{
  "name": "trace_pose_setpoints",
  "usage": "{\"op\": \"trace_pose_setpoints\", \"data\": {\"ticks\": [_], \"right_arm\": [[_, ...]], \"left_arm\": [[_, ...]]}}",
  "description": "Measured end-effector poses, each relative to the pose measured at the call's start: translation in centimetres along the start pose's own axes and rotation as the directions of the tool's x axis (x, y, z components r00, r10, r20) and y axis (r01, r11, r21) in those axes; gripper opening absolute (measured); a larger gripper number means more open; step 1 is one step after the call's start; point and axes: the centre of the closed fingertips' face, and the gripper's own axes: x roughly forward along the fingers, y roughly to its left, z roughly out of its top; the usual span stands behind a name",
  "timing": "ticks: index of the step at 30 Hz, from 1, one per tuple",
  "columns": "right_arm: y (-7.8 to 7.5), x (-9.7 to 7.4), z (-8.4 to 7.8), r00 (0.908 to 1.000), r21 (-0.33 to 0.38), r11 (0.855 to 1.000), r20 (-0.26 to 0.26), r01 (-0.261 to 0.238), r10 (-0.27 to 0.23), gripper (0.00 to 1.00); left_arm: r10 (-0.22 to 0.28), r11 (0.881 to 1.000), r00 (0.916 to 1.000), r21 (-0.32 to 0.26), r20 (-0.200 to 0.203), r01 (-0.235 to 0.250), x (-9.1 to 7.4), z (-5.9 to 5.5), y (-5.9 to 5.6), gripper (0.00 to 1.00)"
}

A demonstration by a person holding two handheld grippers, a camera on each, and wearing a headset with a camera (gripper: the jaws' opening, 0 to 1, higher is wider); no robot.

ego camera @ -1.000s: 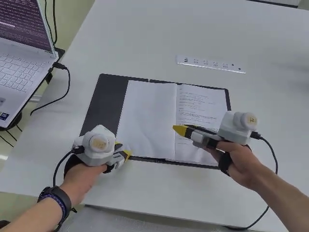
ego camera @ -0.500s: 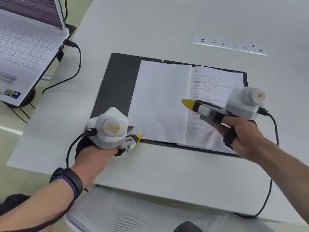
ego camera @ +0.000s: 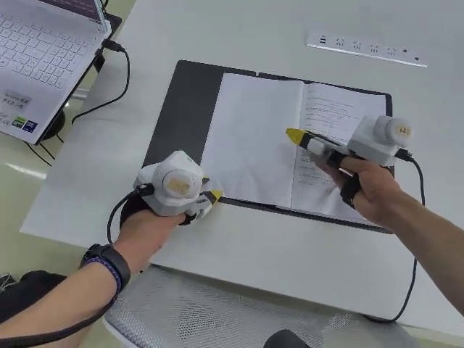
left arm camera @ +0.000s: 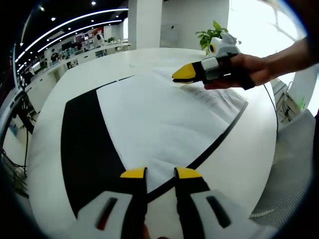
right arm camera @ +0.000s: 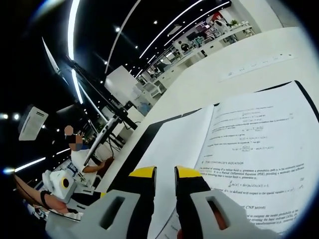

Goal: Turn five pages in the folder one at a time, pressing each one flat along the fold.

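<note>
The folder [ego camera: 177, 109] lies open on the white table, its black inside cover bare at the left. A blank white page [ego camera: 250, 138] lies left of the fold and a printed page [ego camera: 341, 116] right of it. My right gripper [ego camera: 293, 135] hovers over the fold about halfway up, pointing left, its jaws a narrow gap apart with nothing between them. In its own view the right gripper [right arm camera: 165, 173] looks across the printed page [right arm camera: 254, 134]. My left gripper [ego camera: 212, 197] rests at the folder's near edge by the blank page's corner. In the left gripper view this gripper [left arm camera: 160, 173] is slightly open and empty.
A laptop [ego camera: 43, 51] stands at the far left, its cable [ego camera: 109, 80] trailing toward the folder. A white power strip [ego camera: 366, 49] lies beyond the folder. The table's near edge [ego camera: 239, 279] runs just below my hands, and a grey chair seat [ego camera: 188, 312] sits under it.
The head camera has shifted, so the whole scene sits higher and further right. My right gripper has moved a little farther up along the fold. The left gripper stays at the folder's near edge.
</note>
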Motion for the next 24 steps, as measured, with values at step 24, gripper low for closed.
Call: {"op": "trace_pose_setpoints", "data": {"ticks": [24], "right_arm": [[-2.8,2.2,1.4,0.9986,0.053,0.998,0.044,0.027,-0.029,0.00]], "left_arm": [[0.022,1.000,0.9997,-0.009,-0.006,-0.022,0.1,0.1,0.0,0.21]]}}
